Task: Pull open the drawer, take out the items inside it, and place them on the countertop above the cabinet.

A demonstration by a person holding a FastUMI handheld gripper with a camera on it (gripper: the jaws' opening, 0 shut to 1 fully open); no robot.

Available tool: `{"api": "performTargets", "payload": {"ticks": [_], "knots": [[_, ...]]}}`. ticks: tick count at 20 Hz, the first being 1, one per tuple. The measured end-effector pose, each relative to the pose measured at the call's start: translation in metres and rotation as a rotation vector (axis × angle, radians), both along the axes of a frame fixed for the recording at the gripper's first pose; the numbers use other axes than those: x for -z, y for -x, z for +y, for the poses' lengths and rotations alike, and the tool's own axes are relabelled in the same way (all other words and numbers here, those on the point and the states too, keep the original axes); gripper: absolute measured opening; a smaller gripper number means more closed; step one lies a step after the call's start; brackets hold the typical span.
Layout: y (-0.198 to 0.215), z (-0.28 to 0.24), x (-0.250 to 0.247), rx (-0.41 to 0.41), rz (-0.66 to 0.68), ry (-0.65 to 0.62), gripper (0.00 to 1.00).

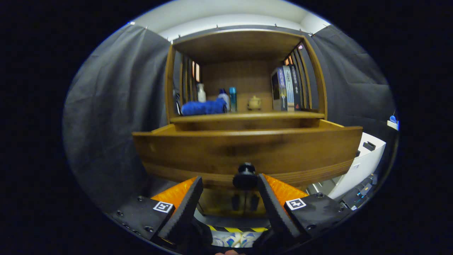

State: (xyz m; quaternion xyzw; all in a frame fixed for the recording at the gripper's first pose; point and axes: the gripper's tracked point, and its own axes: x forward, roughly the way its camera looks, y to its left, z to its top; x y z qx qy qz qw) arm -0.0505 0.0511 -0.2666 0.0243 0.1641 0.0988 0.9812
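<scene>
**Drawer part open, knob between parted fingers**

While the drawer [247, 148] already stands drawn out from the cabinet [244, 46], its inside sits above the camera's line of sight, so I cannot tell what it holds. The gripper [230, 184] has its fingers moderately parted, and the dark knob [245, 175] sits between the tips, nearer the right finger; whether that finger touches it I cannot tell, and the left one stands clear. So the tool holds nothing.

My judgement is that the pull is about finished and the next step is reaching in. To do it well, back straight off the knob without knocking it, rise to 12 o'clock above the front panel, then tilt down so the contents come into view before closing on anything. Keep the jaws wide until an item is centred.

The countertop [247, 116], at 12 o'clock from the knob, already carries things:
- one blue cloth [203, 107], at 11 o'clock
- three bottles [223, 97], standing behind and beside the cloth
- one small teapot [254, 102], at 12 o'clock
- one row of books [286, 88], at 1 o'clock; their number is too blurred to count

Free space lies between cloth and teapot.
</scene>
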Motion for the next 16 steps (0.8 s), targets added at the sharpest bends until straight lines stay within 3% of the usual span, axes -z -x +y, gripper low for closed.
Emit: {"api": "performTargets", "payload": {"ticks": [4,9,13,16], "knots": [[-0.016,-0.004,-0.073,0.0,-0.122,0.013,0.99],[-0.054,0.013,-0.142,-0.051,-0.104,-0.023,0.99],[-0.098,0.023,-0.159,-0.086,-0.027,-0.021,0.99],[-0.13,0.012,-0.14,-0.043,0.105,0.031,0.99]]}}
